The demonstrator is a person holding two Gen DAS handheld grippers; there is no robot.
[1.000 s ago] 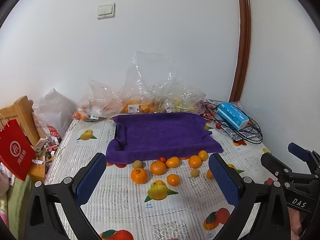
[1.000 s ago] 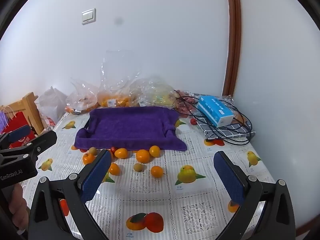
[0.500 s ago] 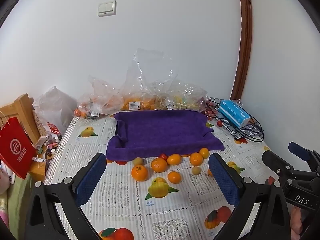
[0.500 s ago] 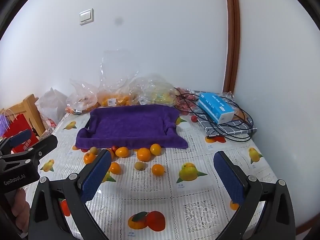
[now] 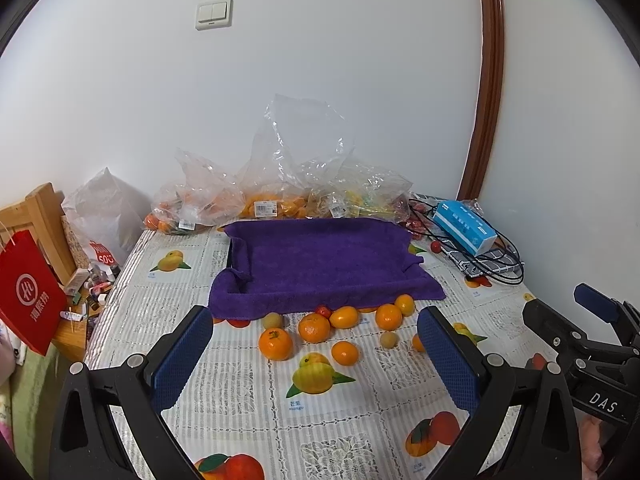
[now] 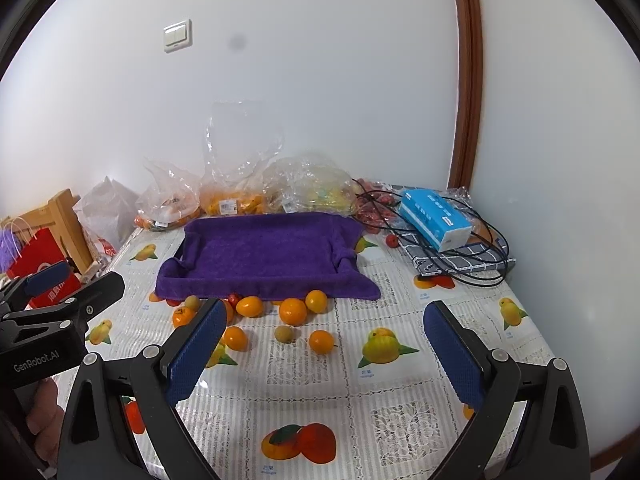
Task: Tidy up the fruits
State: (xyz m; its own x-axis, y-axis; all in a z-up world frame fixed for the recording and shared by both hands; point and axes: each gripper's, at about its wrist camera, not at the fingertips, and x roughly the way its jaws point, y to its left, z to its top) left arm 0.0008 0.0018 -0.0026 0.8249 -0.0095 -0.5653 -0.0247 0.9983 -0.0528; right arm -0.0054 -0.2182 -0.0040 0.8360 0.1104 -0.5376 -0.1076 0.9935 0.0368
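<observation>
Left wrist view: left gripper [image 5: 316, 352] spread wide, empty, above loose round orange fruits [image 5: 315, 327] scattered before purple towel-lined tray [image 5: 320, 256]; right gripper [image 6: 324, 344] likewise agape. Behind: clear plastic fruit bags [image 5: 280, 184], blue tissue box [image 5: 464, 227], black cables [image 5: 504, 268].

Cloth, plastic, wood and paper on a printed desk

A fuzzy matt purple towel [image 5: 320, 256] lies on the desk's [image 5: 248, 392] smooth, slightly glossy fruit-print cover; crinkled clear plastic bags [image 5: 296, 168] shine behind it, oranges [image 5: 275, 343] look dimpled and glossy, each tool [image 5: 316, 354] has matt black plastic arms with textured blue pads [image 6: 196, 346], beside bare wood [image 5: 40, 216] and a red paper bag [image 5: 28, 292].
</observation>
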